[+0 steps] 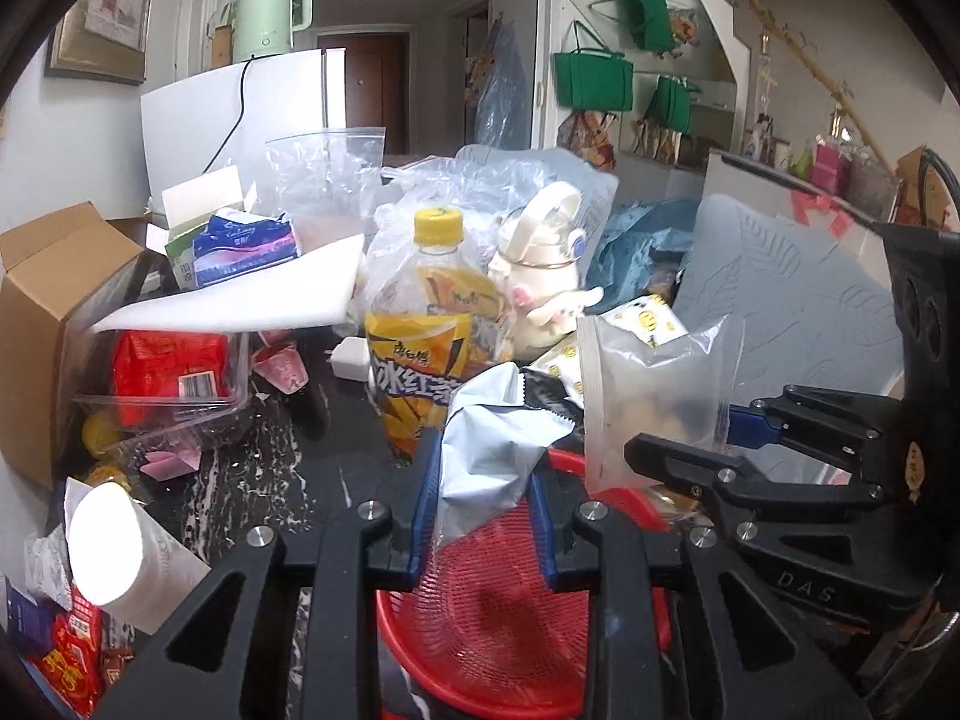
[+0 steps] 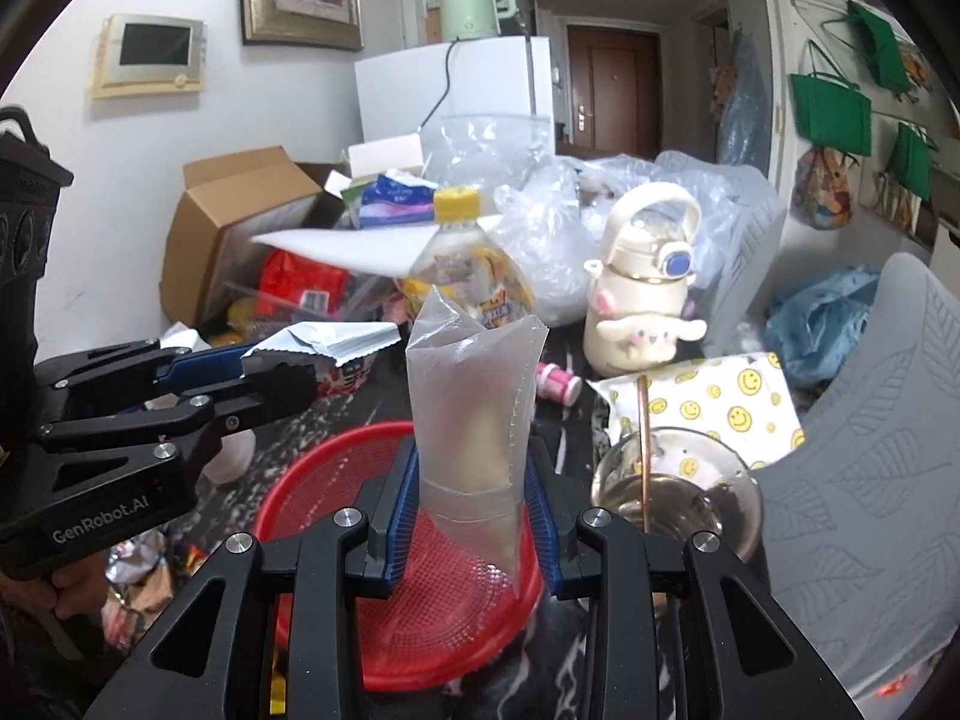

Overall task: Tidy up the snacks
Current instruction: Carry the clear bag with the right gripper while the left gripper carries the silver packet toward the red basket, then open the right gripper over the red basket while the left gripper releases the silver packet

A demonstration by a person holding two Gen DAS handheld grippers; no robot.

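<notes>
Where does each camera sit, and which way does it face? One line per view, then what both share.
Left wrist: rides the left gripper, looking forward and downward at its silver snack packet; the right gripper enters beside it.
Right wrist: rides the right gripper, holding a clear snack bag; left gripper and a hand show.
Shared: red basket, yellow-capped bottle.

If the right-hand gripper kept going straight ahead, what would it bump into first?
Probably the yellow-capped drink bottle standing directly beyond the clear packet that the right gripper holds over the red basket; depth is uncertain.
</notes>
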